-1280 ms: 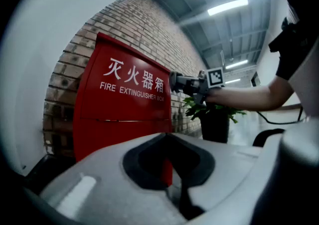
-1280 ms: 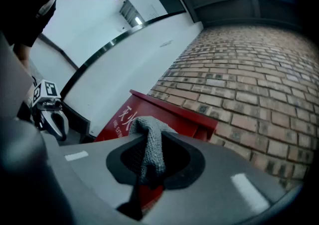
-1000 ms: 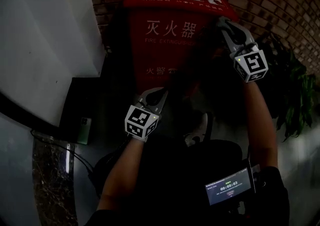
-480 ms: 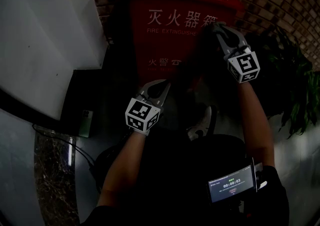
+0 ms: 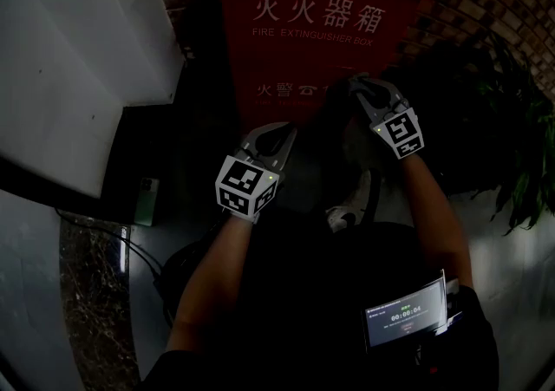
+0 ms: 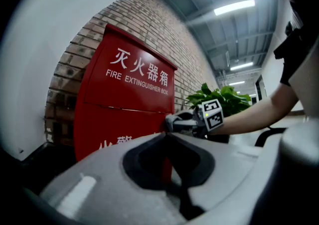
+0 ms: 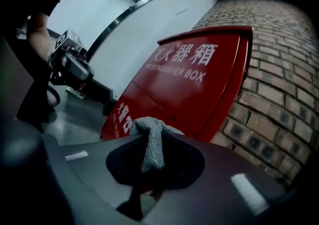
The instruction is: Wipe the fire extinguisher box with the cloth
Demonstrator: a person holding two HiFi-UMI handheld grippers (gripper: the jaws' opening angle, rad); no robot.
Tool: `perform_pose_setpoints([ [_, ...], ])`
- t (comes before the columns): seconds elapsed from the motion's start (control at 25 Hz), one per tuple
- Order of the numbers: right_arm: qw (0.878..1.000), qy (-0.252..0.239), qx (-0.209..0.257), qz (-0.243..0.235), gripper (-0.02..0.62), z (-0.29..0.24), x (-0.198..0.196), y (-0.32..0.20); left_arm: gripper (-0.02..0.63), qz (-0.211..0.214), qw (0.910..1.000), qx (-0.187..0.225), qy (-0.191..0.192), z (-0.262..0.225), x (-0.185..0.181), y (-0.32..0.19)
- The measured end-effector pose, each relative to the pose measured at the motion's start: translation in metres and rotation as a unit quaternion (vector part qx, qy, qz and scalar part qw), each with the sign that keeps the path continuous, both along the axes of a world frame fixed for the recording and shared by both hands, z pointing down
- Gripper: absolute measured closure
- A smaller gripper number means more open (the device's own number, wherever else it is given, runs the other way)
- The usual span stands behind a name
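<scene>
Wiping | right gripper (image 5: pixel 357 90) fingers pinched cloth (image 7: pixel 149 144) at fire extinguisher box (image 5: pixel 321 51) front | left gripper (image 6: pixel 167 135) fingers pressed together, empty | step likely needed steady pressure, overlapping strokes, firm pinch.

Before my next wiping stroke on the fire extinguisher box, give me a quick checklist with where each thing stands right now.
1. Cloth clamped between the right gripper jaws: ok.
2. Cloth pressed against the fire extinguisher box front: cannot tell.
3. Left gripper shut, empty, apart from the box: ok.
4. Plant apart from the right gripper: ok.
5. Cloth's wiping face clean: cannot tell.
</scene>
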State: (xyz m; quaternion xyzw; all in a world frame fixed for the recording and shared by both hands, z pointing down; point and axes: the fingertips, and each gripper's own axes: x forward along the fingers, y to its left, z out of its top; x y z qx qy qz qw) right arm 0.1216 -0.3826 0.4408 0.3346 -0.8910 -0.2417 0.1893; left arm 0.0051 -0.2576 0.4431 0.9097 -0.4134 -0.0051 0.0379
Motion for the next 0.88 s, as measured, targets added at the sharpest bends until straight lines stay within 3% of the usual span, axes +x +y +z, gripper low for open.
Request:
perform_pose_setpoints([
  [0.24,0.992,0.096,-0.083,-0.018,0.548,0.107,-0.006,0.0,0.603,0.005,1.0,-0.003,-0.008,0.005,0.007,0.0],
  [0.4,0.974,0.186,-0.133,-0.001,0.548,0.176,-0.003,0.002,0.603,0.003,1.0,0.0,-0.009,0.004,0.005,-0.003],
  [0.56,0.955,0.24,-0.173,0.021,0.548,0.23,0.005,0.006,0.603,-0.006,1.0,0.003,-0.004,0.0,-0.001,-0.006],
  [0.68,0.956,0.235,-0.178,0.005,0.546,0.23,0.001,0.012,0.603,-0.009,1.0,0.003,-0.002,-0.001,-0.004,-0.009],
  [0.88,0.977,0.16,-0.14,-0.028,0.546,0.172,-0.022,0.029,0.603,-0.016,0.9999,0.004,0.003,-0.007,-0.009,-0.009],
])
